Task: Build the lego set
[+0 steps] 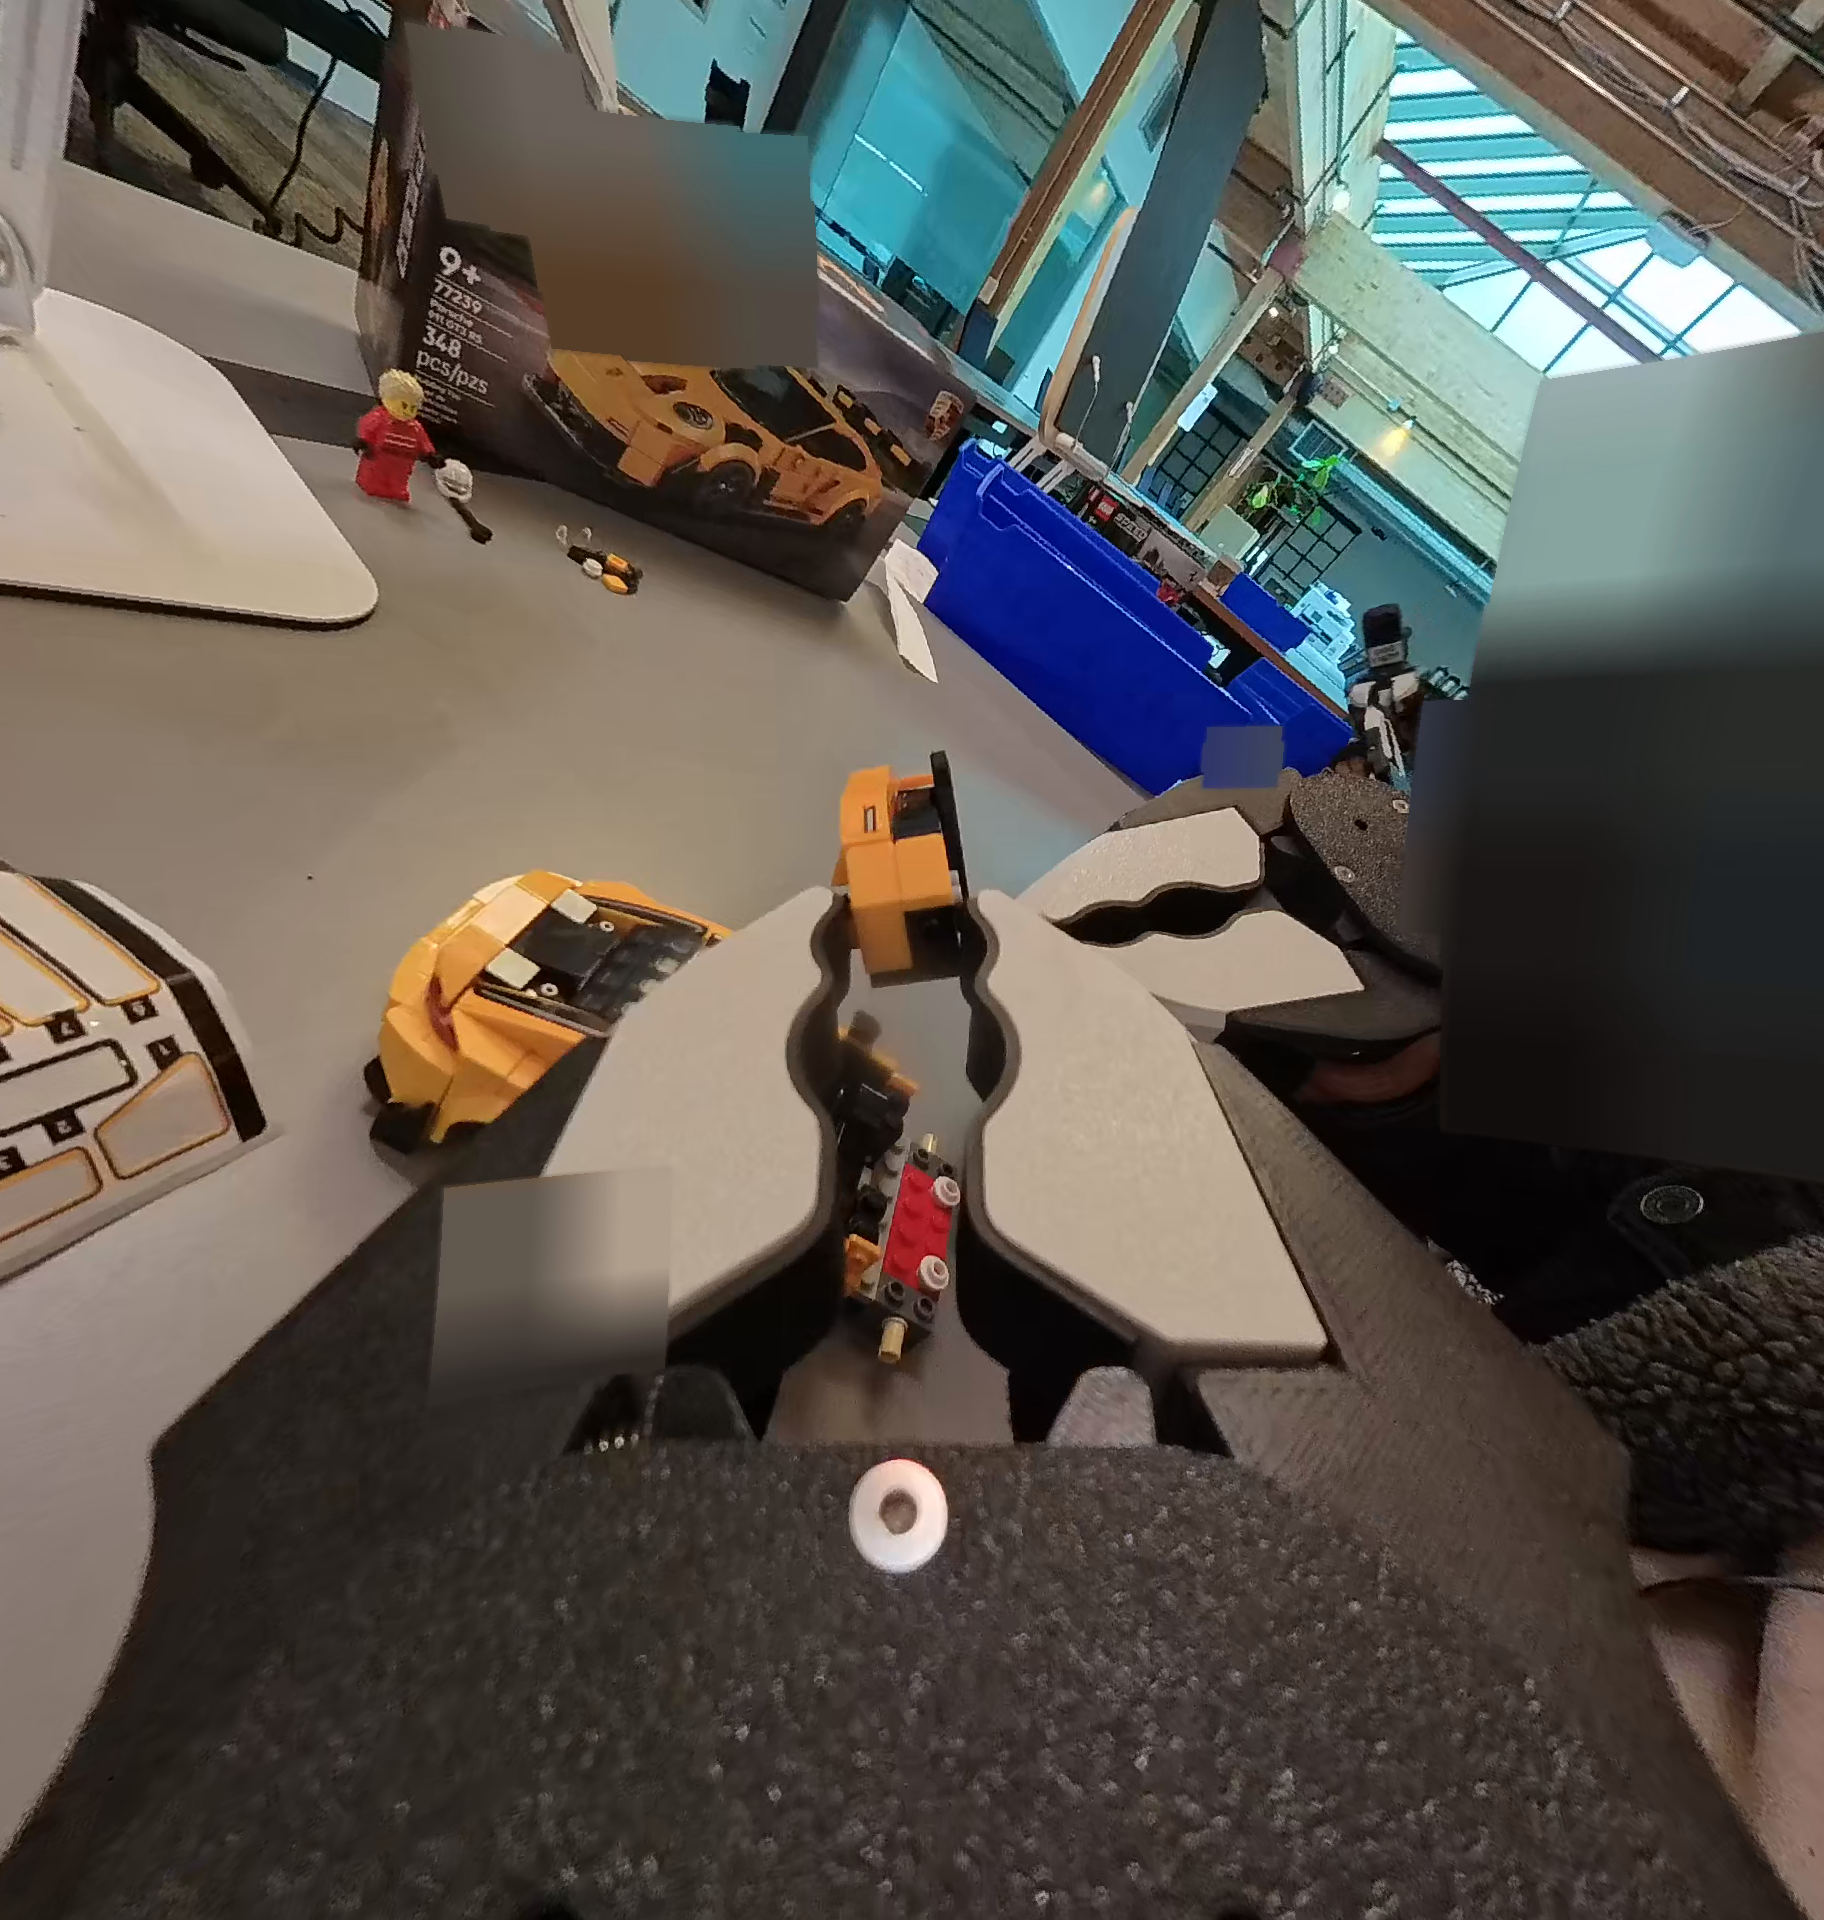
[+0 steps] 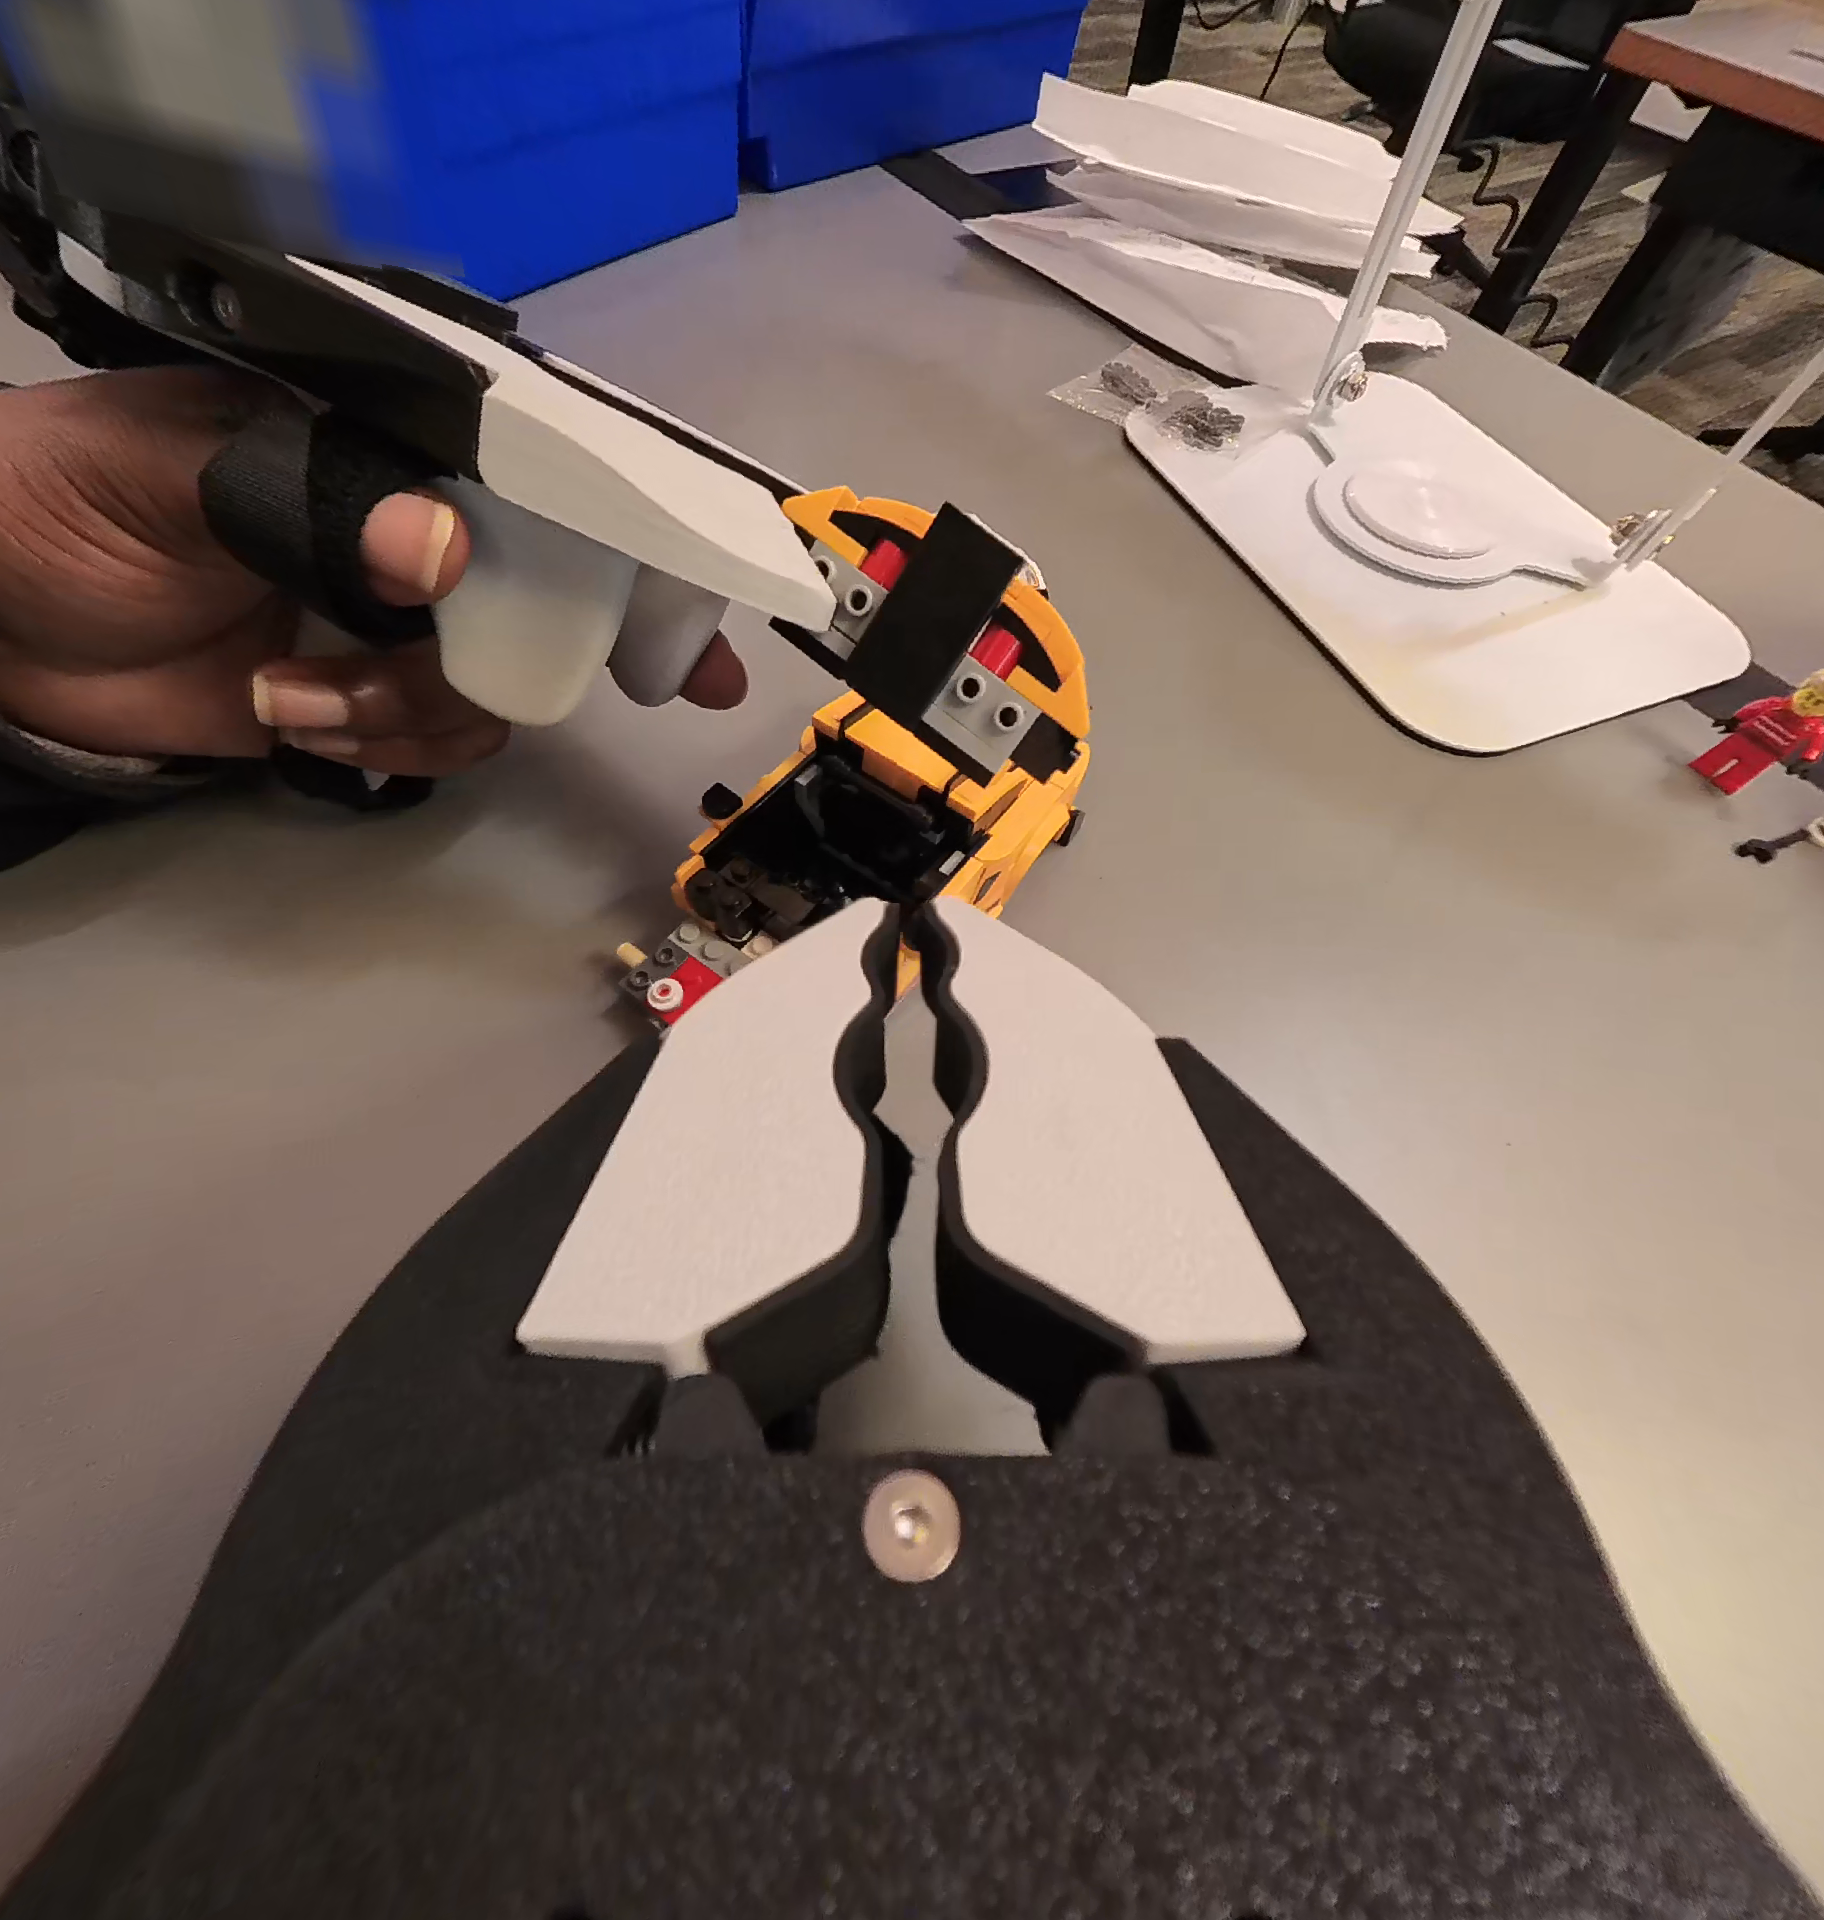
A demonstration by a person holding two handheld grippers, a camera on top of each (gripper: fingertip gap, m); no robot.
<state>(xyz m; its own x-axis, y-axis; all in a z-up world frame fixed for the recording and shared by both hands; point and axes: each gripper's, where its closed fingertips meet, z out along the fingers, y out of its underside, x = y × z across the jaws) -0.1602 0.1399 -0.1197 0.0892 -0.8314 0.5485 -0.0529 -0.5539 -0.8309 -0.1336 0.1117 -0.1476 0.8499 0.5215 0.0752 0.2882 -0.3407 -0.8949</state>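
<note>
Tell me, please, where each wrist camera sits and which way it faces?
Left wrist view: on the left gripper, facing across the grey table toward the printed cardboard box; its grey fingers pinch an orange-and-black brick section.
Right wrist view: on the right gripper, angled down at the orange brick car; its grey fingers and the person's left hand show.
Shared: the car, the held section, the red toy minifigure, and each view shows the other gripper.

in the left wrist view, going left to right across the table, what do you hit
sticker sheet → red minifigure → yellow car body → yellow roof piece held in the left claw → right claw
</note>
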